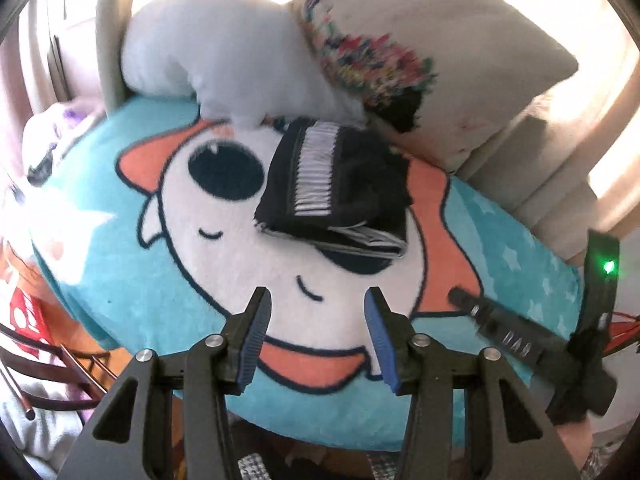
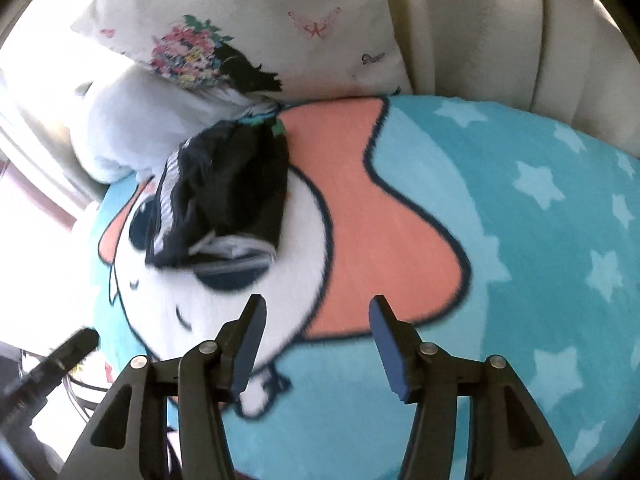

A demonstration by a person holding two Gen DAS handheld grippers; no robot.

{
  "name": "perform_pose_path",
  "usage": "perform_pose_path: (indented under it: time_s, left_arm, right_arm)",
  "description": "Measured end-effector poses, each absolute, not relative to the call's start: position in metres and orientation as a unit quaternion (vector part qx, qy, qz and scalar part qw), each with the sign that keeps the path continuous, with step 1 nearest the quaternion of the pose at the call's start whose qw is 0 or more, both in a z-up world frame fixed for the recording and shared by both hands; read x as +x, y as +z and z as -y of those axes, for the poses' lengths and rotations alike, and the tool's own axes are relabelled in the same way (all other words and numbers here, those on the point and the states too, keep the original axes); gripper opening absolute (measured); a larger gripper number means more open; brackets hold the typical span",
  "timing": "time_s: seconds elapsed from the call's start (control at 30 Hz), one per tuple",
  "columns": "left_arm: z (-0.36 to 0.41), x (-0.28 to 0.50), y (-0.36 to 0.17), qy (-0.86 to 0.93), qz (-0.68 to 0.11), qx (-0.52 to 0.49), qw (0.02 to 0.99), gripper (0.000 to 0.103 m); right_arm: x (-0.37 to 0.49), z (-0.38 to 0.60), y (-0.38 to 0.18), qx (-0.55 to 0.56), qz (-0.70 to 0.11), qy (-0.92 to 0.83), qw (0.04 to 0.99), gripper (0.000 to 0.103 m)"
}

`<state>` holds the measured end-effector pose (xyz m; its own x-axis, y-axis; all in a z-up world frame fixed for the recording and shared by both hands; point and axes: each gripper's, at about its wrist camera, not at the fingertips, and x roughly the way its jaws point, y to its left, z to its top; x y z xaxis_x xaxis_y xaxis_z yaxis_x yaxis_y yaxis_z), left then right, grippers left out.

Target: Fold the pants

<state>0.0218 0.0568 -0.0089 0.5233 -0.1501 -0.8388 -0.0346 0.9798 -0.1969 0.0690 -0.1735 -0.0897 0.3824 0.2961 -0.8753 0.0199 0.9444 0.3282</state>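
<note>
A: Black fabric with white striped bands: the pants [image 1: 336, 188] lie folded into a compact bundle on the blanket [image 1: 160, 280], over the white face of its cartoon print, partly covering one dark eye patch. Confirm from your side?

B: Confirmed. The right wrist view shows the same bundle up and left of the right gripper [image 2: 316, 320], well apart from it. Its jaws stand apart with nothing between them; only blanket shows in the gap (orange and white print).

A: Left gripper [image 1: 318, 308]: jaws likewise apart, empty, touching nothing. The pants sit ahead of its tips and slightly right of centre, clear of both pads.

B: View differences?

A: Left view alone shows the right tool's black body [image 1: 560, 344] crossing the lower right, with a green light lit, plus a white plush pillow [image 1: 216, 56] just behind the pants and clutter off the blanket's left edge (too blurred to name).

B: Right view alone shows the pale stars across the teal stretch of blanket on the right and the cream ribbed sofa back [image 2: 500, 40]. Both views catch the cream cushion [image 2: 280, 20] with the flower print; its butterflies read clearly only here. A dark bar enters low left (probably the other tool, cannot tell).
</note>
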Motion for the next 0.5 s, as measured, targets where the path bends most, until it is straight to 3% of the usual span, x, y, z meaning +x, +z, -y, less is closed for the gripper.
perform_pose_path:
  time_s: [0.3,0.5]
  left_arm:
    - [-0.022,-0.026,0.051,0.014,-0.370,-0.042,0.928,0.078]
    - [-0.022,-0.046,0.072,0.051,-0.320,-0.026,0.946,0.088]
  right_arm:
    - [0.035,0.178,-0.059,0.097,-0.503,0.114,0.851,0.066]
    - [0.030,0.175,-0.052,0.092,-0.493,0.124,0.856,0.068]
